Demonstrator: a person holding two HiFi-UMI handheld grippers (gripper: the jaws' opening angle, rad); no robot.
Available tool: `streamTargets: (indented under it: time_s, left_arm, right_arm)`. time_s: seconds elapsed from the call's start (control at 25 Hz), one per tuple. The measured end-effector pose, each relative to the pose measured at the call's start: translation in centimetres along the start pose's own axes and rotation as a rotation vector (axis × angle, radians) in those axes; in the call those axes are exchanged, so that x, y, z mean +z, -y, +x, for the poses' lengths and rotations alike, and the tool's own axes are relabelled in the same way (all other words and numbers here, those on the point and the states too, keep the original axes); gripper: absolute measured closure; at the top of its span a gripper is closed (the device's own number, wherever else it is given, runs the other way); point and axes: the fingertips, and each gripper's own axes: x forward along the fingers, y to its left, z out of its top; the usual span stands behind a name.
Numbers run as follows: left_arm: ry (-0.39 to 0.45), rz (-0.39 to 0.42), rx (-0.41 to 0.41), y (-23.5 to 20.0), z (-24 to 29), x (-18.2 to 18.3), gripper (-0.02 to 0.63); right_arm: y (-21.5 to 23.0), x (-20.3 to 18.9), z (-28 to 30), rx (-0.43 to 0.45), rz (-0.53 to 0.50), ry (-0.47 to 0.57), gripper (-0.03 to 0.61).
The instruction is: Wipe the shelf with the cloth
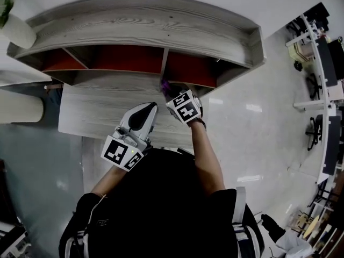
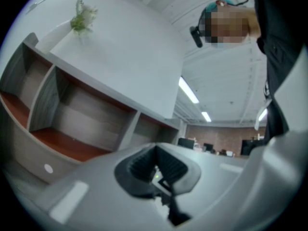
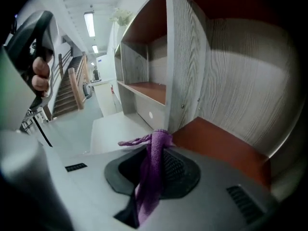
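The shelf unit (image 1: 140,26) has a grey wood-grain top and red-brown compartment floors. In the head view my right gripper (image 1: 173,93) reaches toward the right-hand compartment (image 1: 191,71), shut on a purple cloth (image 1: 167,86). In the right gripper view the cloth (image 3: 151,177) hangs bunched out of the shut jaws of the right gripper (image 3: 156,138), just in front of the upright divider (image 3: 185,66) and the red-brown compartment floor (image 3: 221,138). My left gripper (image 1: 152,107) is held back over the lower grey ledge (image 1: 97,109); the left gripper (image 2: 155,150) is shut with nothing in it.
A potted plant (image 1: 13,26) stands at the shelf's left end and shows as a green sprig (image 2: 82,18) on top. Office desks and chairs (image 1: 322,90) fill the right. A staircase (image 3: 72,90) lies beyond the shelf. The floor (image 1: 258,133) is glossy.
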Motion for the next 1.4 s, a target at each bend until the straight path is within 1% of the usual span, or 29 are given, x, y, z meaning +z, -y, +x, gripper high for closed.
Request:
streamTargets:
  time_s: [0.12,0.32,0.52,0.72,0.88,1.0,1.2,1.4]
  left_arm:
    - [-0.006,0.002,0.004,0.2,-0.2,-0.2,0.611]
    - [-0.017,-0.001,0.008,1.1,-0.4,-1.1,0.611]
    - [-0.04,-0.002,0.028,1.7,-1.1,-2.2,0.611]
    - [-0.043,-0.011,0.037,2.3,-1.8,-2.7,0.611]
    - [-0.05,-0.011,0.045,2.7,-2.4,-3.3,0.611]
    - [-0.053,-0.011,0.057,2.7,-2.6,-3.5,0.611]
    - [-0.042,-0.007,0.058,2.8,-2.5,-3.2,0.611]
    - [-0.041,-0.007,0.054,3.1,-2.5,-3.1,0.611]
  right_arm:
    - [-1.3,-0.2,-1.1,0.004,0.062,0.047,0.529]
    - [-3.1,-0.2,-3.9,-0.001,0.167,0.155,0.529]
    - [-3.3,-0.8,-7.7,-0.075,0.288,0.256,0.529]
    - [-3.6,-0.2,-11.7,-0.158,0.315,0.361,0.529]
    - [-3.9,-0.2,-15.1,-0.287,0.315,0.458,0.529]
    - [-4.4,-0.6,-16.8,-0.349,0.327,0.505,0.529]
    - [-4.2,-0.6,-18.1,-0.387,0.33,0.539,0.529]
    - [-4.1,-0.4,-18.8,-0.391,0.341,0.548,0.529]
